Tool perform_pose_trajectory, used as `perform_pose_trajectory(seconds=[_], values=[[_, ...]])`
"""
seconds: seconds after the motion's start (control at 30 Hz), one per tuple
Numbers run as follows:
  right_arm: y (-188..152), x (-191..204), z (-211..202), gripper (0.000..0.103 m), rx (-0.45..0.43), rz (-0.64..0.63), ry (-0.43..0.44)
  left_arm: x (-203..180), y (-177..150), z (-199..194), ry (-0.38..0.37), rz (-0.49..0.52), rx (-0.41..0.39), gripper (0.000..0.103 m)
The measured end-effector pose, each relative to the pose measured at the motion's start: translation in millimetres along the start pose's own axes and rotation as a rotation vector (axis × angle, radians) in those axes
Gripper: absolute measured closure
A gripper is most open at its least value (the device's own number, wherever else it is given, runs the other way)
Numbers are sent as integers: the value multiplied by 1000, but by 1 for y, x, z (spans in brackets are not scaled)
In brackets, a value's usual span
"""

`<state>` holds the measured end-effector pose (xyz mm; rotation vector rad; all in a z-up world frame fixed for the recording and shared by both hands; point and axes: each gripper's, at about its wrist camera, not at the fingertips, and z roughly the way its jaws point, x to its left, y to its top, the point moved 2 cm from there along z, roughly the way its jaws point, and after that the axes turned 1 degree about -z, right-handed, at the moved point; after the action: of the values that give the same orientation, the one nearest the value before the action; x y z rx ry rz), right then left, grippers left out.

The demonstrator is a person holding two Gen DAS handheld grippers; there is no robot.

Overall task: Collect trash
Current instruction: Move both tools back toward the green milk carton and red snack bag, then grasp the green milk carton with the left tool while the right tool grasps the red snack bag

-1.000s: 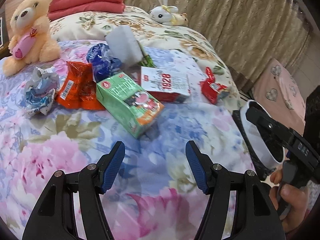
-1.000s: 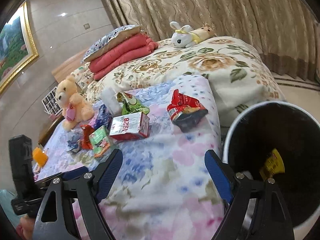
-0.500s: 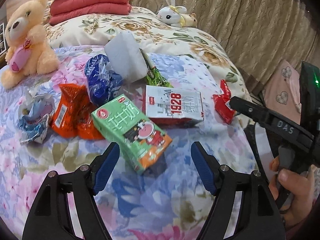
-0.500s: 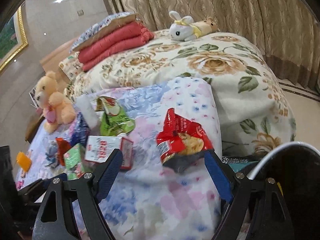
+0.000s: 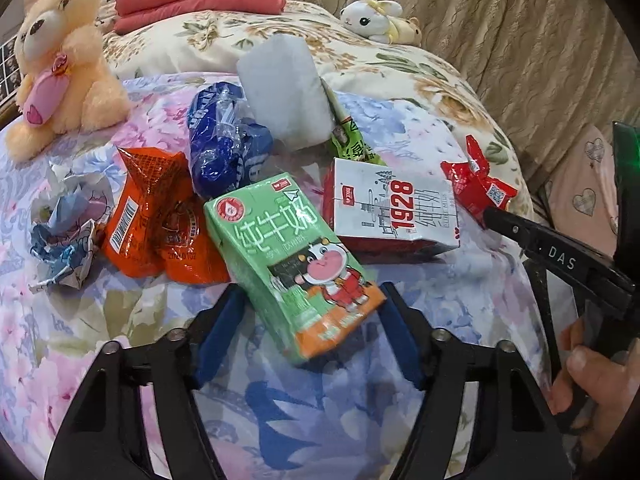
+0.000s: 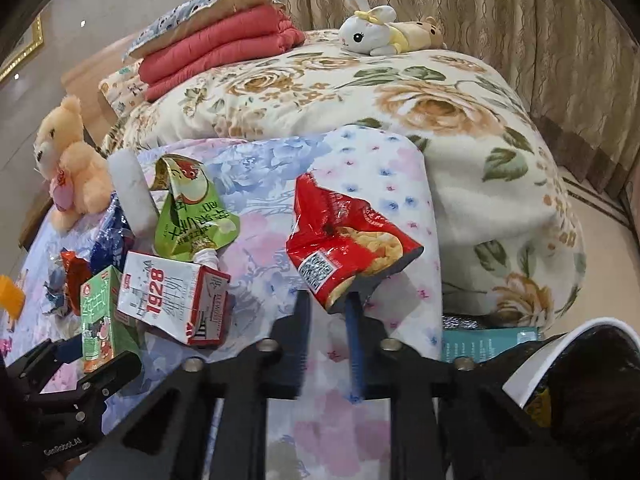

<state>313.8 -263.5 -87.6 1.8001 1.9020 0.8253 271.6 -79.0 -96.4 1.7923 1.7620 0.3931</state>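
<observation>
Filling both views is a bed (image 5: 132, 308) under a pastel floral sheet, with a cream rose-patterned blanket (image 6: 400, 120) heaped at twelve o'clock and beige patterned curtains (image 6: 500, 12) hanging behind it. Folded red quilts (image 6: 224, 44) sit at eleven o'clock, a peach teddy bear (image 5: 60, 60) at ten, and a white plush rabbit (image 6: 372, 28) at twelve. A white-rimmed bin (image 6: 560, 364) with a dark inside stands at four o'clock in the right view.

Trash lies scattered mid-sheet: a green milk carton (image 5: 292, 264), a white "1928" carton (image 5: 396, 208), an orange wrapper (image 5: 160, 216), a blue plastic bag (image 5: 224, 144) and crumpled paper (image 5: 64, 232).

The left tool (image 5: 308, 328) straddles the green carton's near end, jaws just narrowed, pads apparently not yet pressing. The right tool (image 6: 330, 304) has just closed, pinching the lower edge of a red snack bag (image 6: 344, 240) at the bed's edge.
</observation>
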Motion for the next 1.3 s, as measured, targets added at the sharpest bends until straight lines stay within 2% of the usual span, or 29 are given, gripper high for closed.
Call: perform_pose_trajectory(seconds=[0.03,0.13,0.43,0.67,0.8,0.87,0.9,0.97,1.0,1.03,1.07,1.1,1.13,1.27,1.3], values=[[-1,0,-1,97,-5,4,13,0,0,-2,-8,6,-5,45],[-7,3,-9,100,-22,22,63,1,-2,-7,-22,22,-12,47],[-36,14,-45,102,-52,95,213,13,-20,-35,-109,68,-9,51],[-65,31,-70,102,-45,117,298,10,-47,-60,-185,214,41,51],[-79,38,-77,102,-35,125,317,10,-56,-69,-156,271,33,51],[-84,40,-74,102,-23,125,312,12,-59,-70,-130,268,27,50],[-87,41,-73,96,-14,134,314,13,-60,-69,-119,256,23,50],[-92,39,-73,96,-7,156,325,15,-61,-69,-109,230,21,47],[-95,39,-74,94,-4,160,323,15,-63,-69,-102,215,14,42],[-98,38,-75,87,-2,165,318,15,-63,-69,-92,205,7,34],[-101,37,-77,79,-3,172,321,14,-64,-70,-81,197,-2,30],[-104,36,-79,62,-8,182,329,12,-65,-70,-65,193,-16,26],[-106,36,-81,52,-14,187,326,10,-66,-70,-53,195,-23,25],[-110,35,-85,52,-36,191,294,6,-67,-63,6,191,-35,25],[-109,35,-84,46,-42,185,284,8,-66,-61,18,183,-33,25]])
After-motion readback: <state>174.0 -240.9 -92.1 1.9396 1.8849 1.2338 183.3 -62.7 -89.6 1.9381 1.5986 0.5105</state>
